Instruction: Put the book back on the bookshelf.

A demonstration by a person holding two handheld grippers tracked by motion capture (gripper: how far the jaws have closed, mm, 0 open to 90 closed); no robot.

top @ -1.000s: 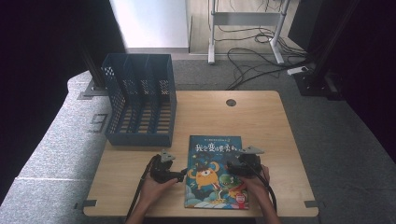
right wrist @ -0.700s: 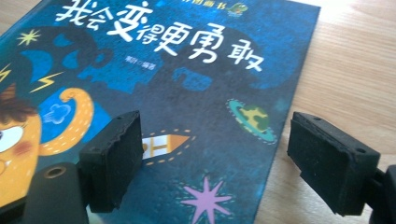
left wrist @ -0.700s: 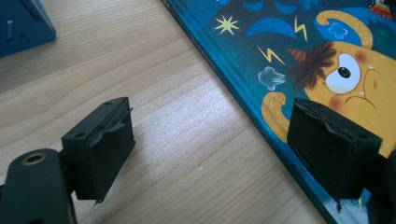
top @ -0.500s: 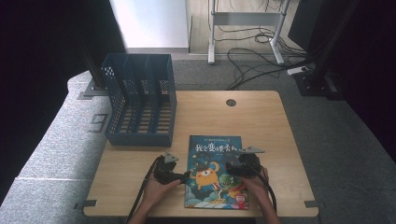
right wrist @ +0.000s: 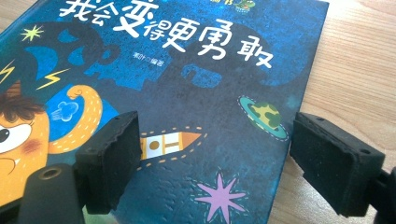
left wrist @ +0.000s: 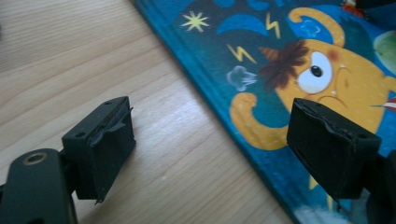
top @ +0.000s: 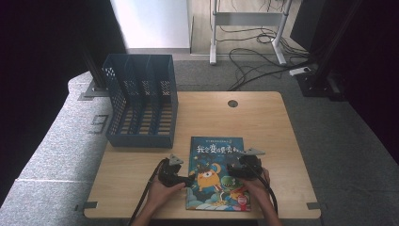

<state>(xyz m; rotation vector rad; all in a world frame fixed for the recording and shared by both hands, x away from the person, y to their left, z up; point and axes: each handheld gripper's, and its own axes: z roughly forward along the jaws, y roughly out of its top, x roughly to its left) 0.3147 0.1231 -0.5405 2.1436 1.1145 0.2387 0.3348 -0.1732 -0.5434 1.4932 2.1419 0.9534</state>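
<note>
A blue picture book (top: 219,172) with an orange cartoon creature lies flat, cover up, near the front edge of the wooden table (top: 263,122). My left gripper (top: 187,180) is at the book's left edge, low over the table. In the left gripper view it (left wrist: 210,144) stands open astride that edge, one jaw over bare wood, the other over the book (left wrist: 299,56). My right gripper (top: 234,169) hovers over the book's right half. In the right gripper view it (right wrist: 215,158) is open above the cover (right wrist: 187,79), nothing pinched.
A dark blue file rack (top: 141,101) with several slots stands at the table's back left. A round cable hole (top: 232,103) sits near the far edge. Bare wood lies to the right of the book (right wrist: 355,70). Cables trail on the floor behind the table.
My left gripper has edged slightly to the right, up to the book's left edge. The right gripper and the book have stayed in place.
</note>
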